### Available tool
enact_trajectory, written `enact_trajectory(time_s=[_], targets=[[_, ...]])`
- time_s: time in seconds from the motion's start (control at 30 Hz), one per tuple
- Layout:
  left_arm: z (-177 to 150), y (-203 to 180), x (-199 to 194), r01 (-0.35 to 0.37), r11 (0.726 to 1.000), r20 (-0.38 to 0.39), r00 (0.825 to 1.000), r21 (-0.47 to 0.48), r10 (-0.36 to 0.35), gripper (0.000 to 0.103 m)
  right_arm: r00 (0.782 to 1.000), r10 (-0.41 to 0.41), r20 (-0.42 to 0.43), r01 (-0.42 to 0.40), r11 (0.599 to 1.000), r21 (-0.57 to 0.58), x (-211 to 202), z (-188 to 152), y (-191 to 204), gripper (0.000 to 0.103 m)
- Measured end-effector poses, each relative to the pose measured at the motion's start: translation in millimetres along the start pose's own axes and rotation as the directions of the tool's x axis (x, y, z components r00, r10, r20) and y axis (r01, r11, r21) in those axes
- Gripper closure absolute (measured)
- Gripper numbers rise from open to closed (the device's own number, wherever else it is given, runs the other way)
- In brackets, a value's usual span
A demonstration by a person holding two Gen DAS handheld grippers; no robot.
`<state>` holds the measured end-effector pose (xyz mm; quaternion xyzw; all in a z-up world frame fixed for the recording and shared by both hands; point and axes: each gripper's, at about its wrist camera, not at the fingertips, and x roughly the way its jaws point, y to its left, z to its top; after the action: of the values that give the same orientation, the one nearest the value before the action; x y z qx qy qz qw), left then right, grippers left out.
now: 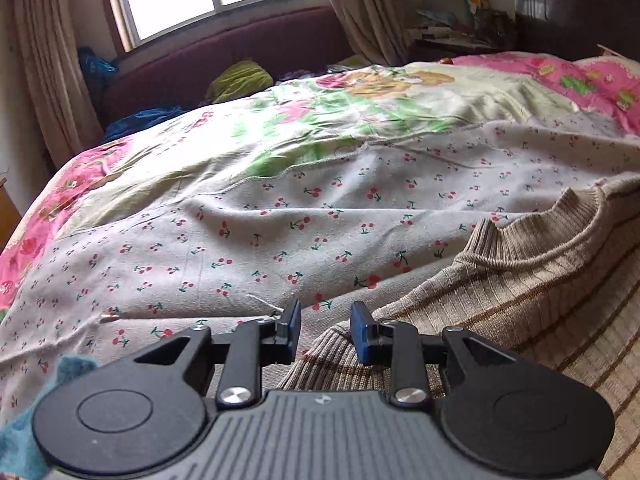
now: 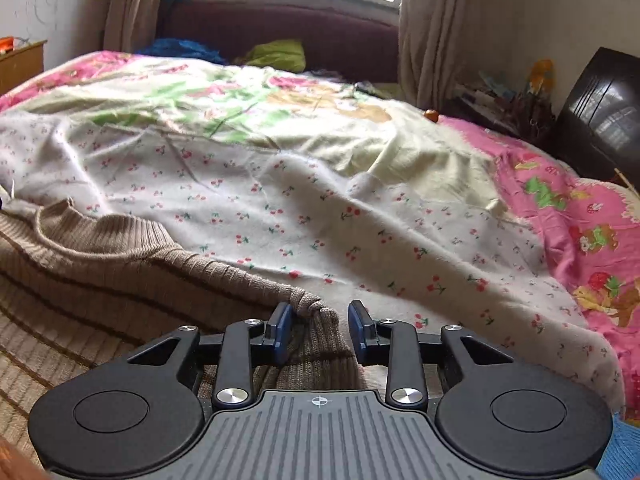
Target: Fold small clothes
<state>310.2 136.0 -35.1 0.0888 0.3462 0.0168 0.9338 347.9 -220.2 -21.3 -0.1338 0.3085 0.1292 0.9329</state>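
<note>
A beige ribbed sweater (image 1: 540, 300) with thin brown stripes lies flat on the cherry-print blanket (image 1: 240, 248), collar toward the window. My left gripper (image 1: 325, 330) is open, its blue pads astride the sweater's left shoulder edge, with nothing held. In the right wrist view the sweater (image 2: 100, 280) fills the lower left. My right gripper (image 2: 319, 330) is open with a bunched fold of the sweater's right shoulder between its pads, not clamped.
The bed carries a pink floral quilt (image 2: 560, 208) under the blanket. A dark red headboard (image 2: 280, 28) and a window stand behind. Green cloth (image 1: 240, 80) and blue cloth (image 1: 140, 118) lie by the headboard. A teal cloth (image 1: 24, 420) sits at the lower left.
</note>
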Motion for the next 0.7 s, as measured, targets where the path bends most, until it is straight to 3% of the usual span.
enact_trajectory(time_s=[0.1, 0.17, 0.23, 0.37, 0.57, 0.7], targets=[[-8, -6, -11, 0.02, 1.0, 0.035, 0.999, -0.02, -0.019, 0.062, 0.999, 0.004, -0.045, -0.005, 1.0, -0.021, 2, -17, 0, 0.077], [-16, -15, -3, 0.013, 1.0, 0.007, 1.0, 0.012, -0.013, 0.061, 0.992, -0.057, -0.113, 0.055, 0.998, -0.025, 21, -29, -3, 0.078], [-26, -20, 13, -0.025, 0.998, -0.045, 0.999, 0.056, 0.028, 0.057, 0.985, -0.086, -0.149, 0.093, 0.995, 0.041, 38, -34, -18, 0.078], [-30, -14, 15, -0.046, 0.999, -0.036, 0.998, 0.022, 0.047, 0.046, 0.982, -0.08, -0.173, 0.109, 0.98, 0.165, 42, -32, -41, 0.076], [-27, -5, -9, -0.064, 0.997, -0.018, 0.998, -0.038, 0.063, 0.047, 0.989, -0.139, -0.048, 0.143, 0.984, 0.104, -12, -30, -19, 0.075], [-41, 5, -39, -0.077, 0.992, 0.009, 0.997, -0.097, 0.078, 0.047, 0.999, -0.038, 0.012, 0.037, 0.997, 0.067, -34, -35, 3, 0.075]])
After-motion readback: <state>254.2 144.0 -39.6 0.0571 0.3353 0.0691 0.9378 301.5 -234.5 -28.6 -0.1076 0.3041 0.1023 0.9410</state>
